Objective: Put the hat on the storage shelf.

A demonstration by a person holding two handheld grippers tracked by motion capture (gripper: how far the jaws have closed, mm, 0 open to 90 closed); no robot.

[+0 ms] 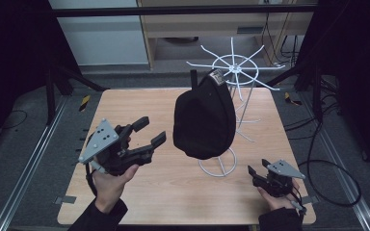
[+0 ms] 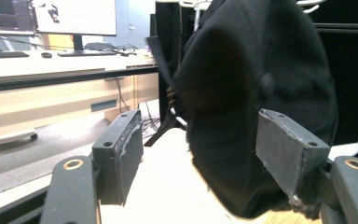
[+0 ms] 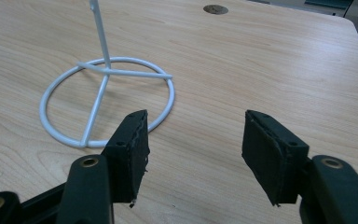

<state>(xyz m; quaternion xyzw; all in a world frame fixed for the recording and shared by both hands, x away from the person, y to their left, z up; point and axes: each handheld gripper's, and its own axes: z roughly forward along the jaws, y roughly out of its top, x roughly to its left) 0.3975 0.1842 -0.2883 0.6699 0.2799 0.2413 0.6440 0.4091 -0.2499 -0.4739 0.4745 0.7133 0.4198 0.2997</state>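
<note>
Left gripper (image 1: 147, 134), lower left of the high view: jaws spread, nothing pinched. Black cap (image 1: 204, 118) hangs mid-frame on the white wire stand (image 1: 236, 65), just right of those jaws and apart from them. Right gripper (image 1: 256, 175), lower right: also spread, empty, near the stand's base ring (image 3: 107, 100). Looks like the hanging's done; what's left is pulling both hands clear.
</note>
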